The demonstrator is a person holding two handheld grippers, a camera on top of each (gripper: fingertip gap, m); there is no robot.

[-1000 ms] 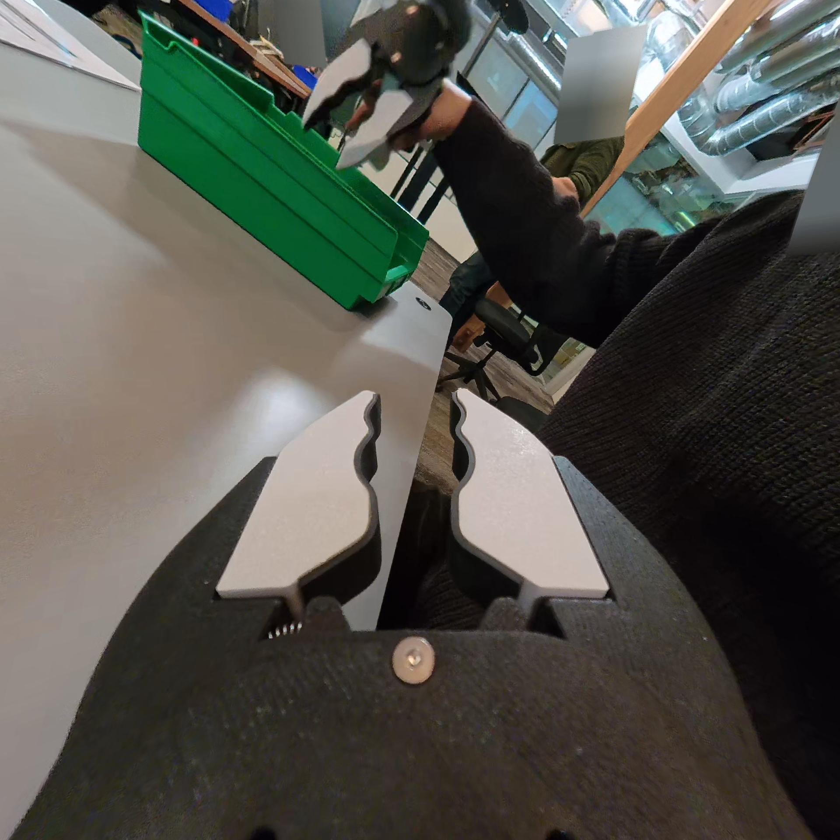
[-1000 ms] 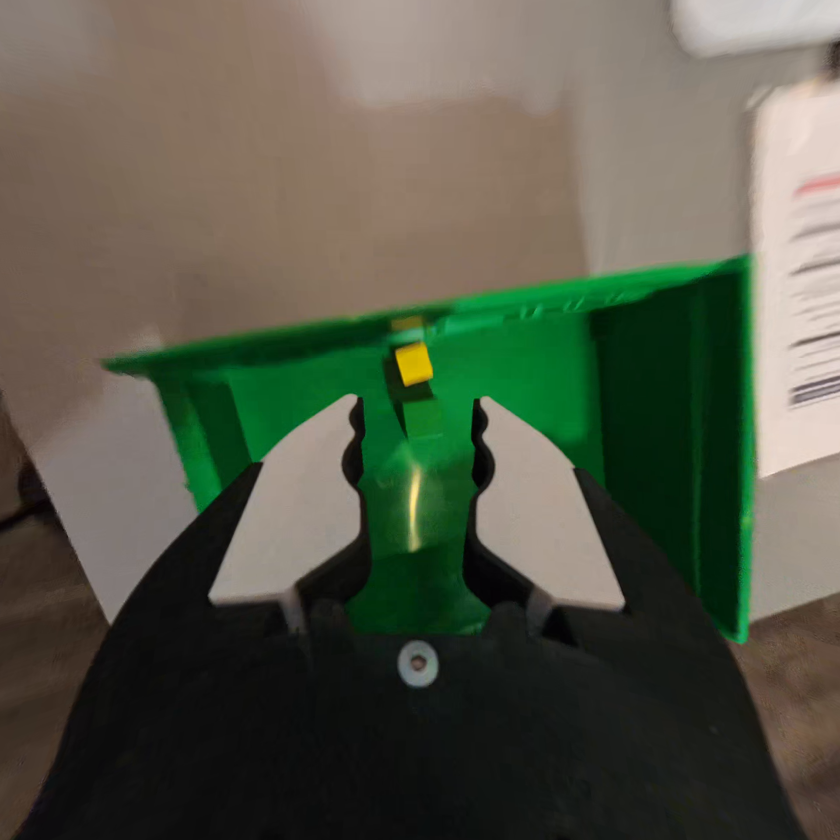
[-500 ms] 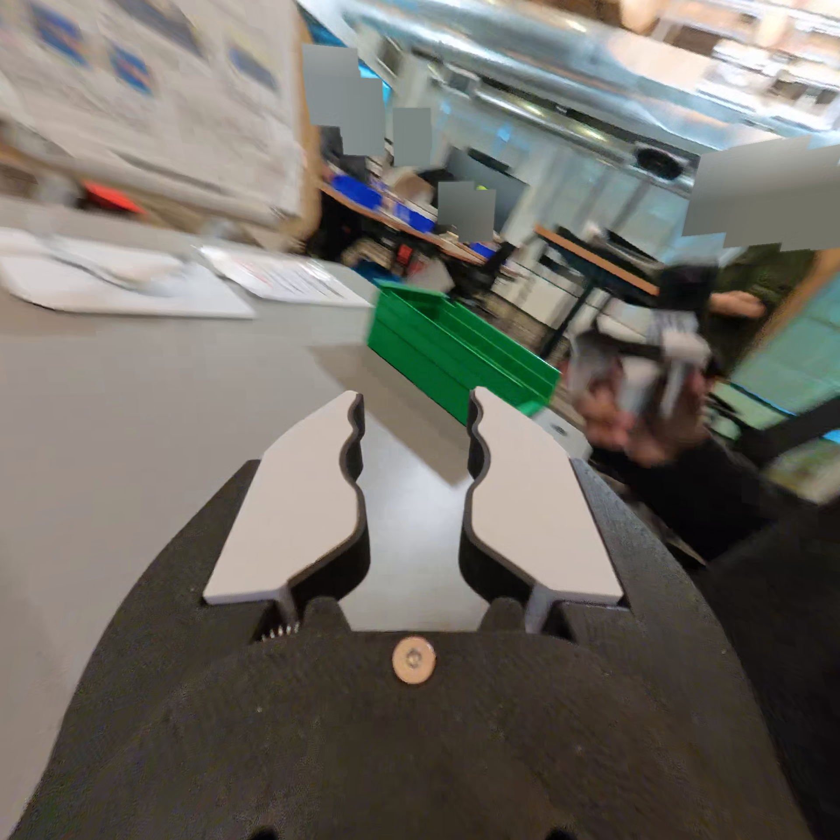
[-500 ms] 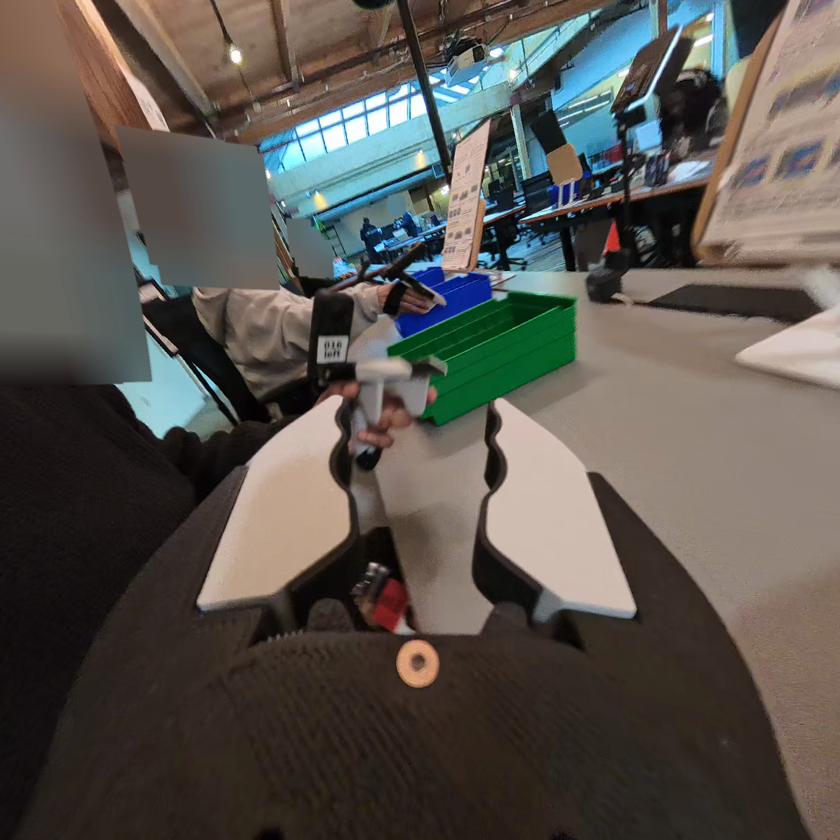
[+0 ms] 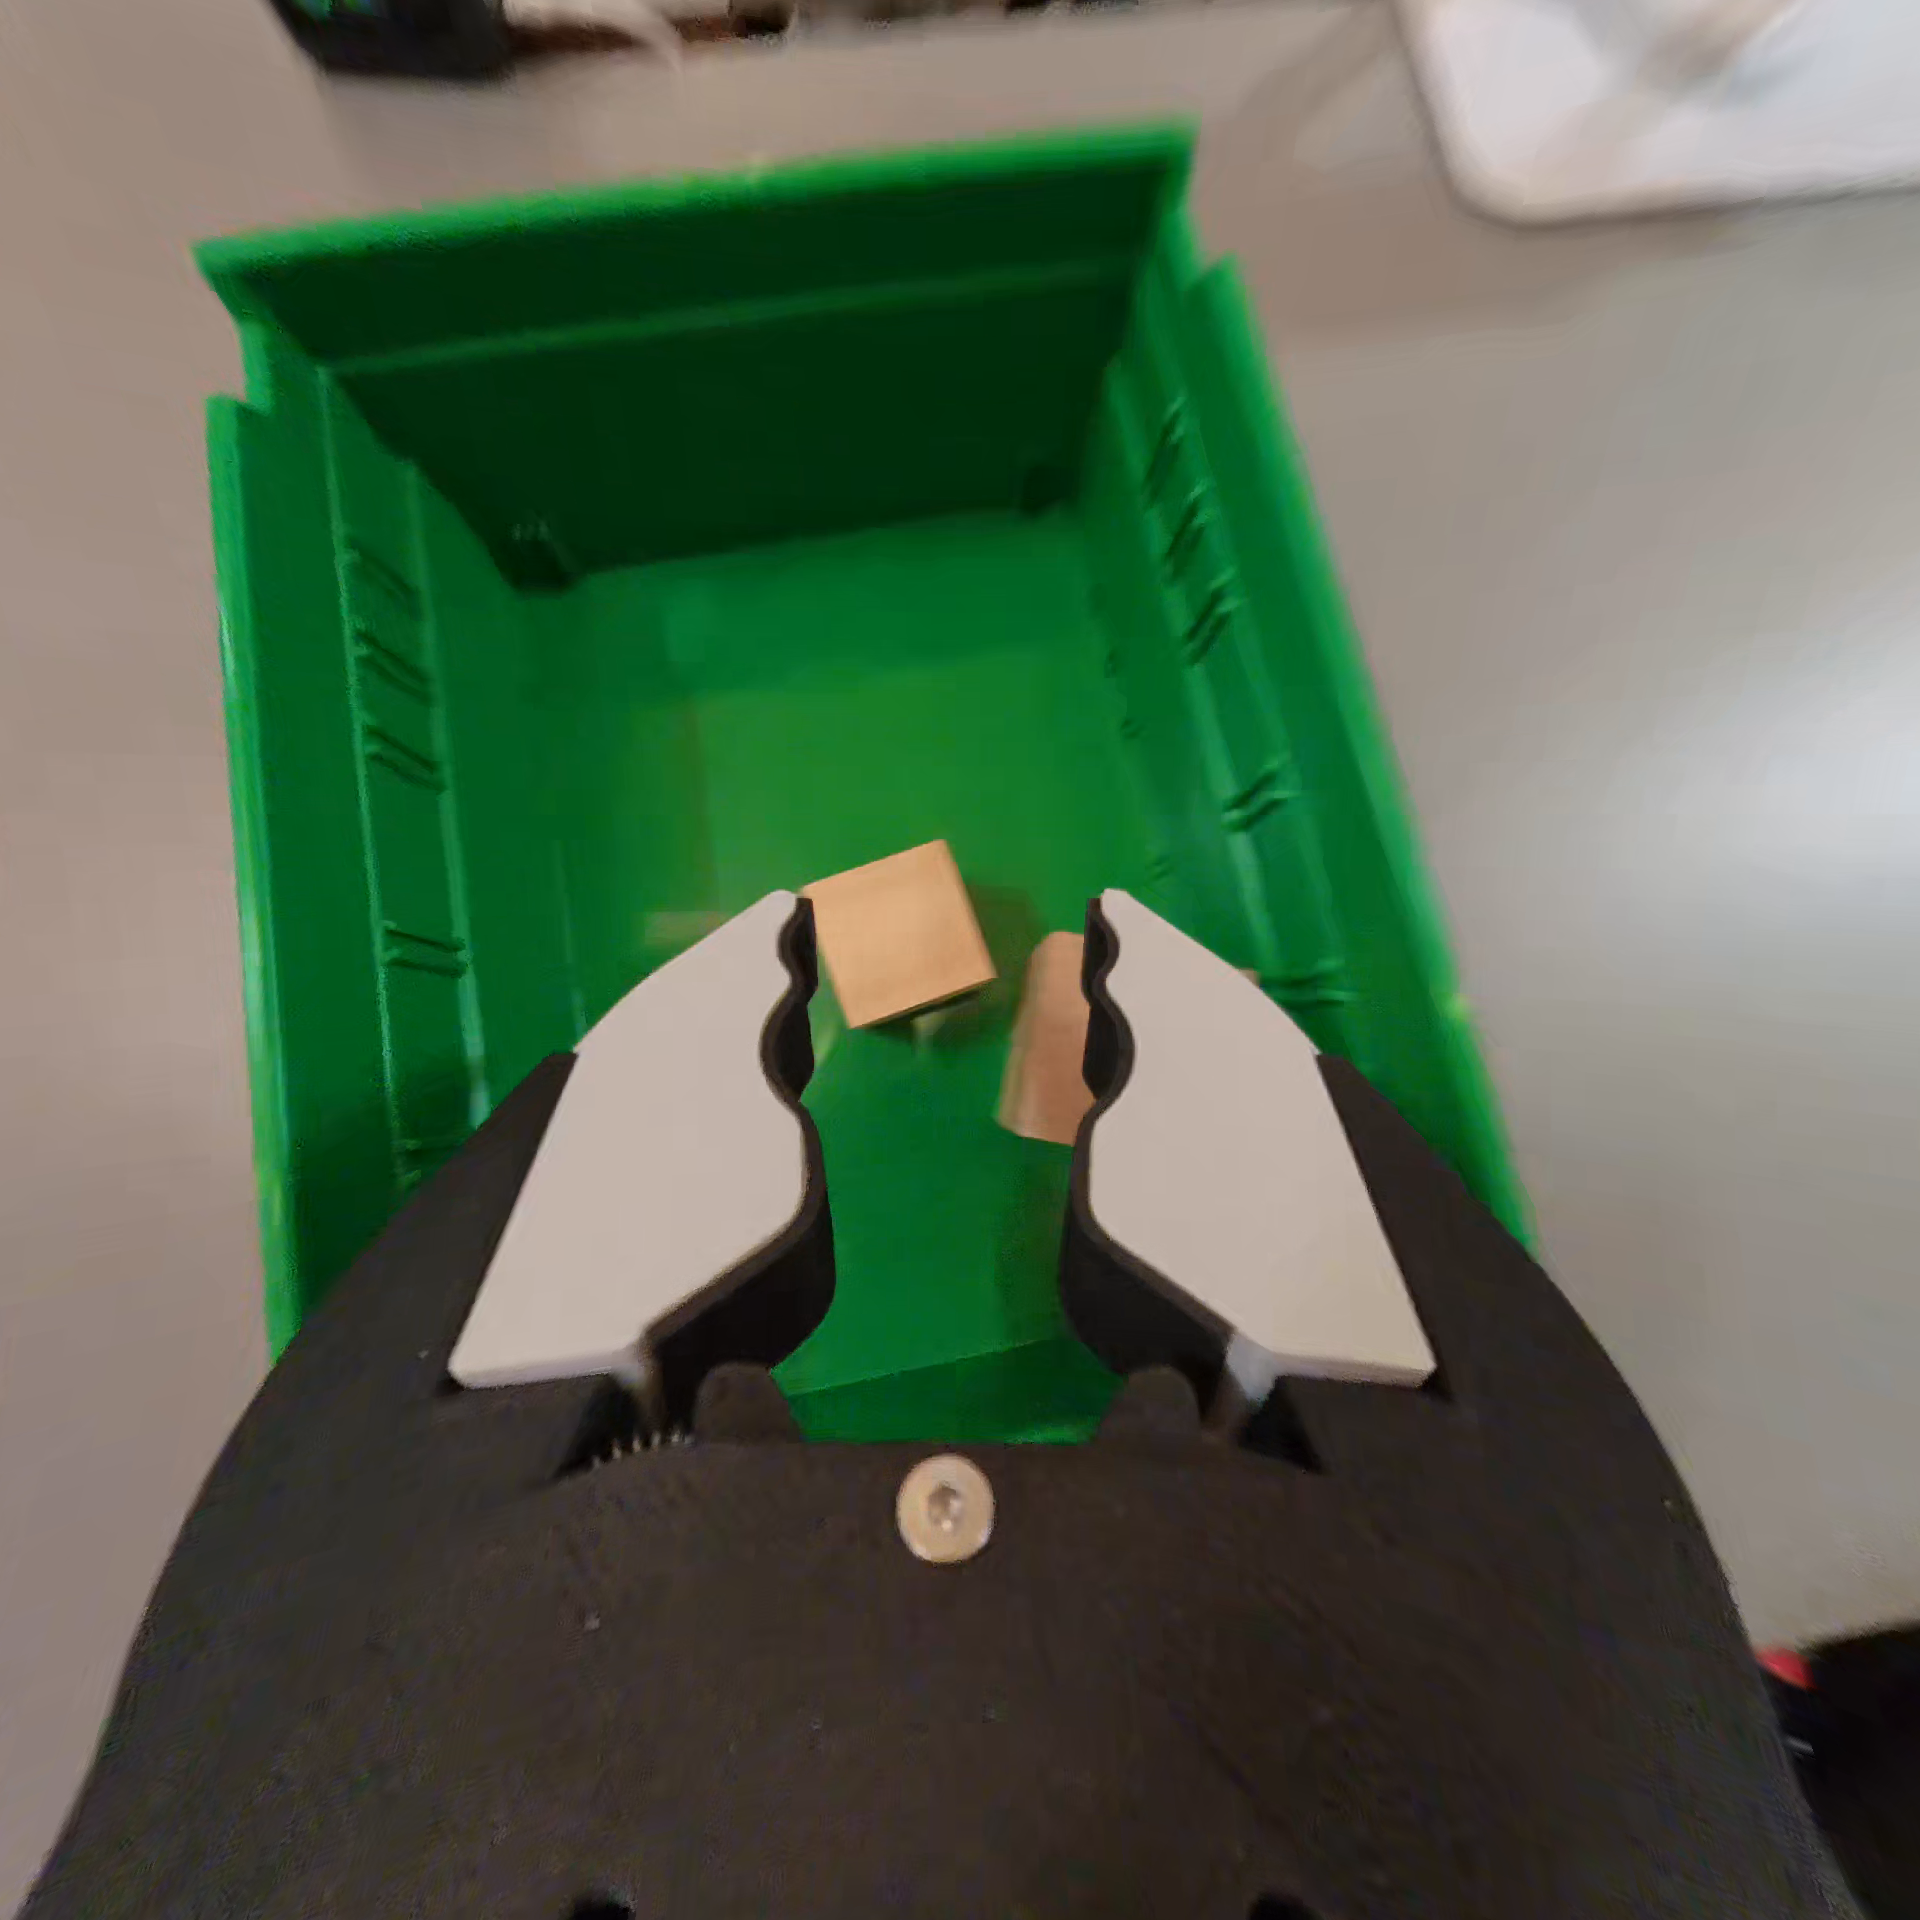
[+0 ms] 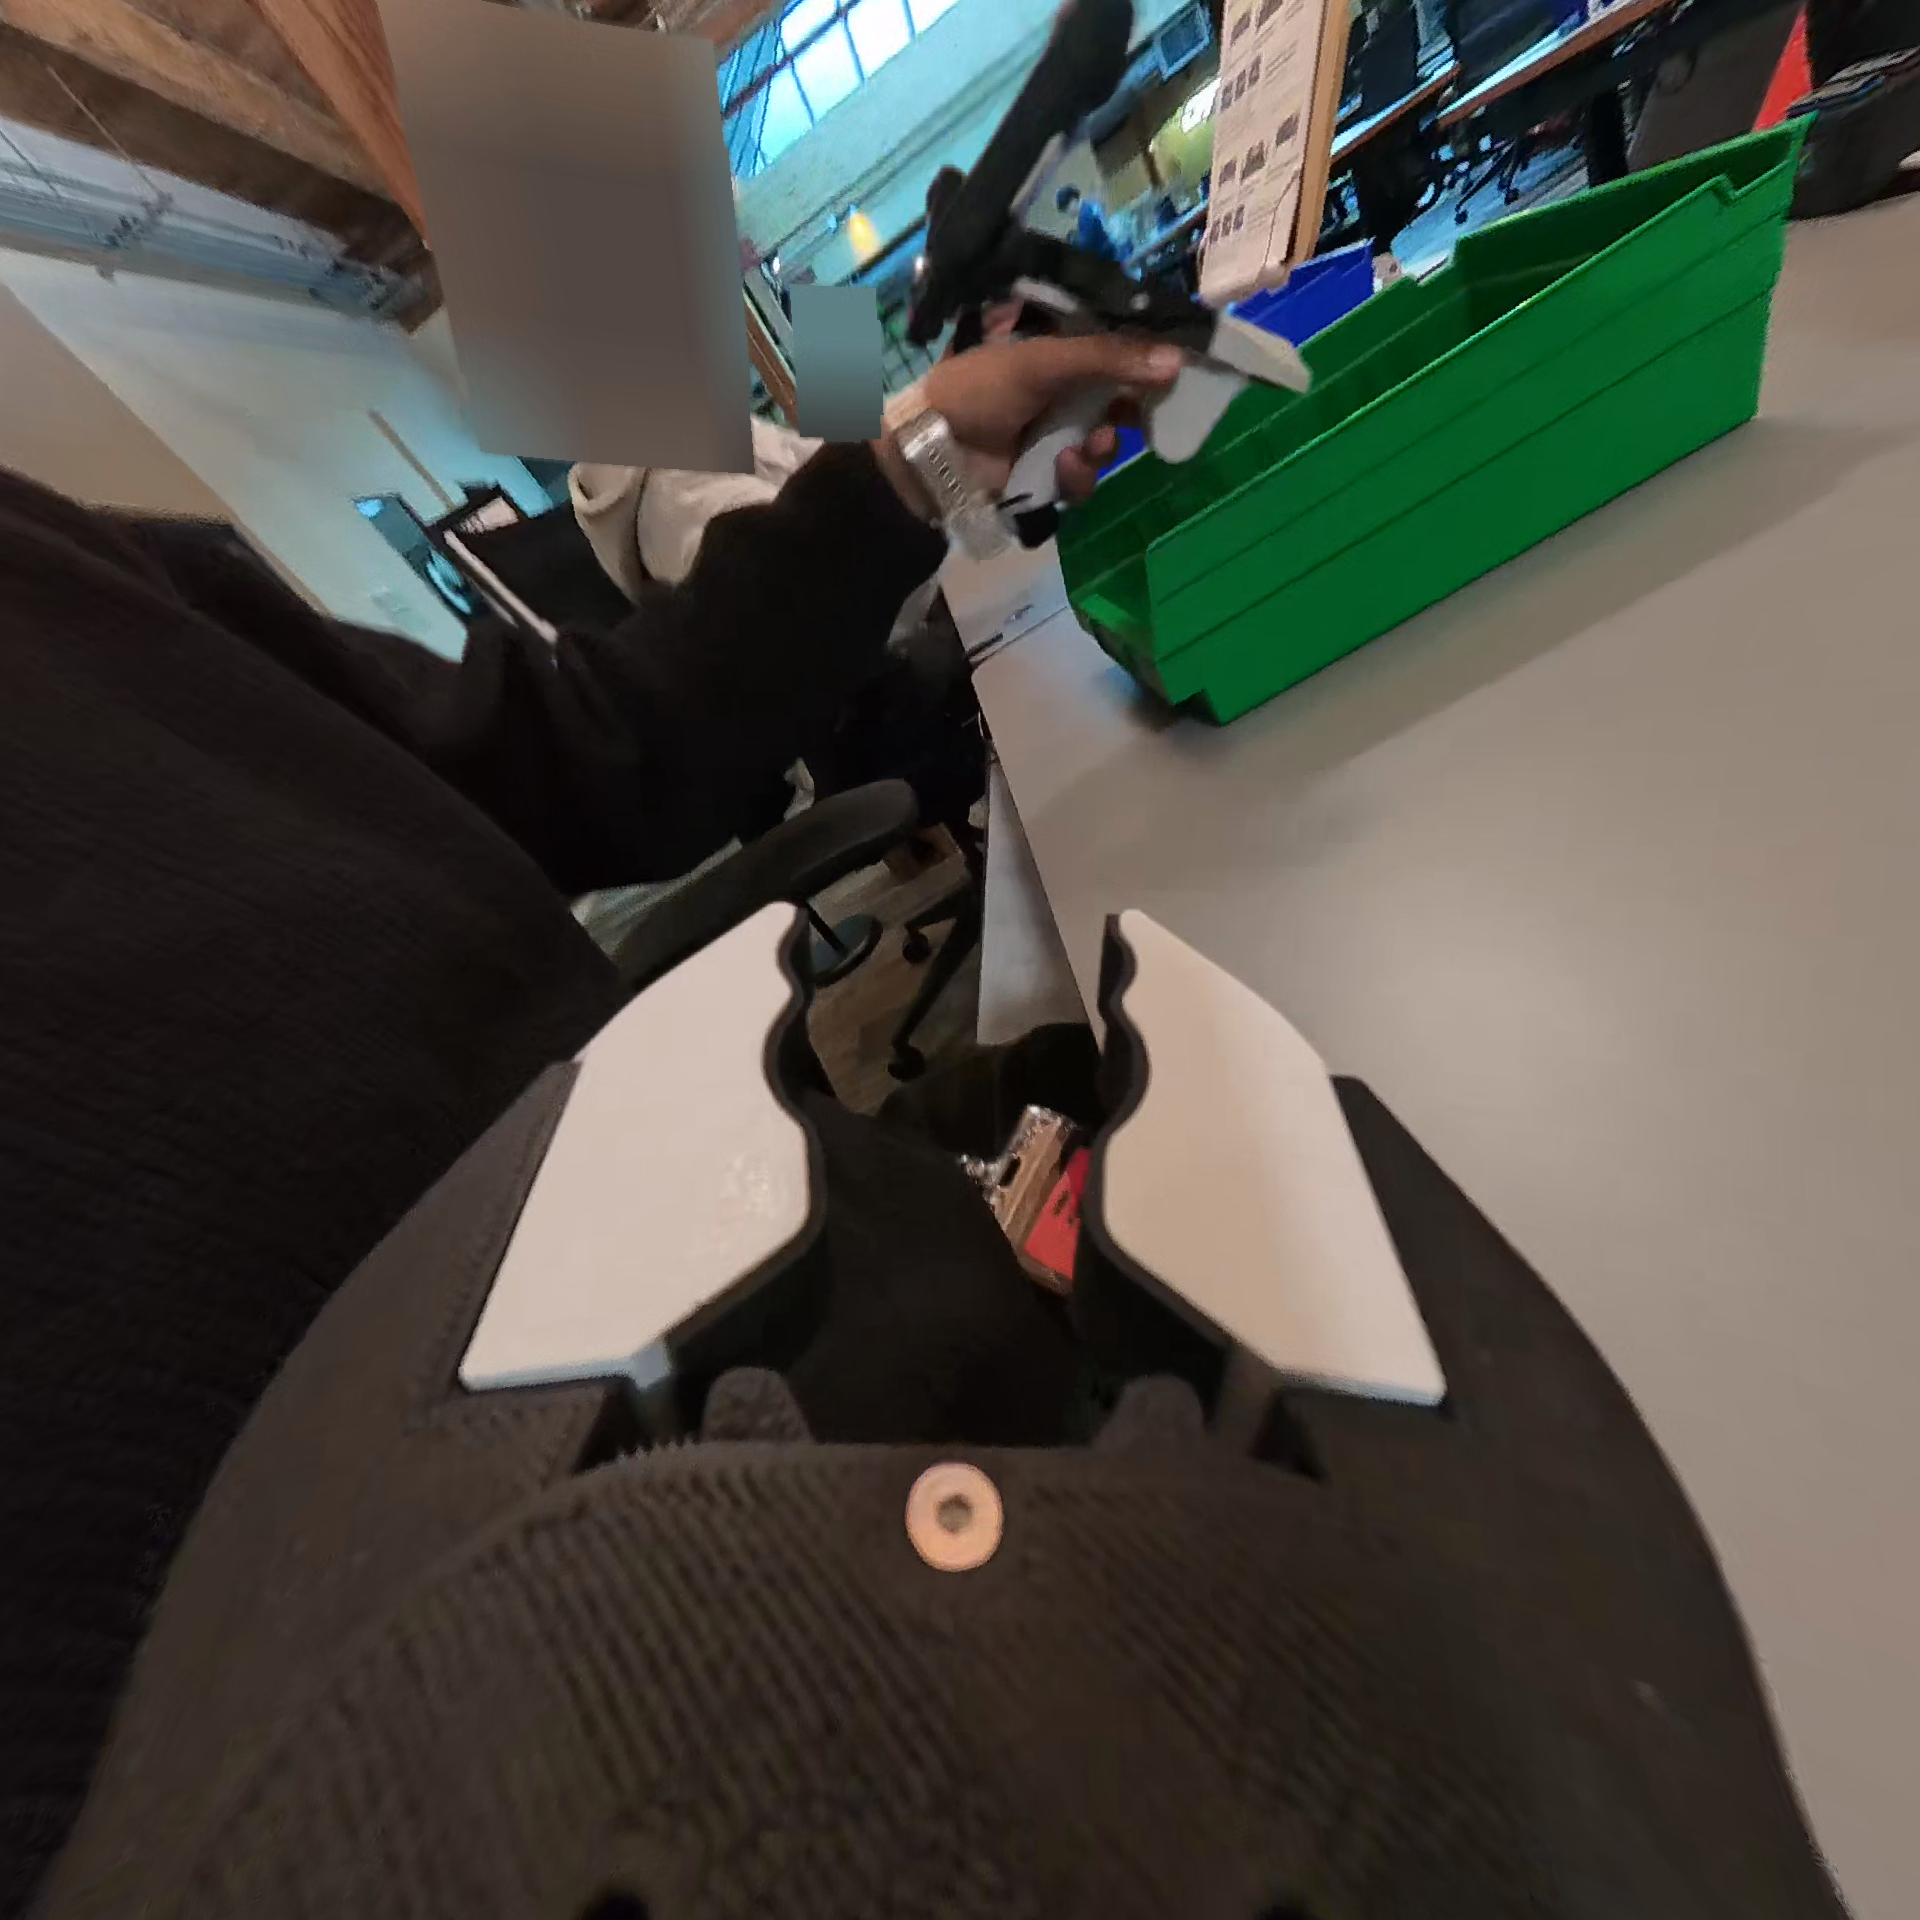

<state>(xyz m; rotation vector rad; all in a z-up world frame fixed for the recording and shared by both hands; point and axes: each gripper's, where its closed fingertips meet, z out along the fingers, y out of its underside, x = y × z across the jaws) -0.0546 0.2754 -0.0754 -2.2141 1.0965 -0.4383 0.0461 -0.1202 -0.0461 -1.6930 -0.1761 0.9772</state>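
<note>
In the left wrist view my left gripper (image 5: 945,914) is open and empty, pointing down into a green bin (image 5: 343,779). Two tan cubes lie on the bin floor: one (image 5: 902,935) just beyond the fingertips, the other (image 5: 1044,1039) partly hidden behind the right finger. In the right wrist view my right gripper (image 6: 951,925) is open and empty at the near edge of the grey table (image 6: 1507,935), close to a black sweater. The same view shows the left gripper (image 6: 1236,400) held in a hand over the green bin (image 6: 1455,468).
A white sheet (image 5: 1662,94) lies on the table beyond the bin. A blue bin (image 6: 1309,296) stands behind the green one. A black office chair (image 6: 790,862) stands beside the table edge. Metal keys with a red tag (image 6: 1039,1195) hang below the right gripper.
The left gripper swung from the table edge up over the green bin and now points down into it. The right gripper left the bin and pulled back to the table's near edge.
</note>
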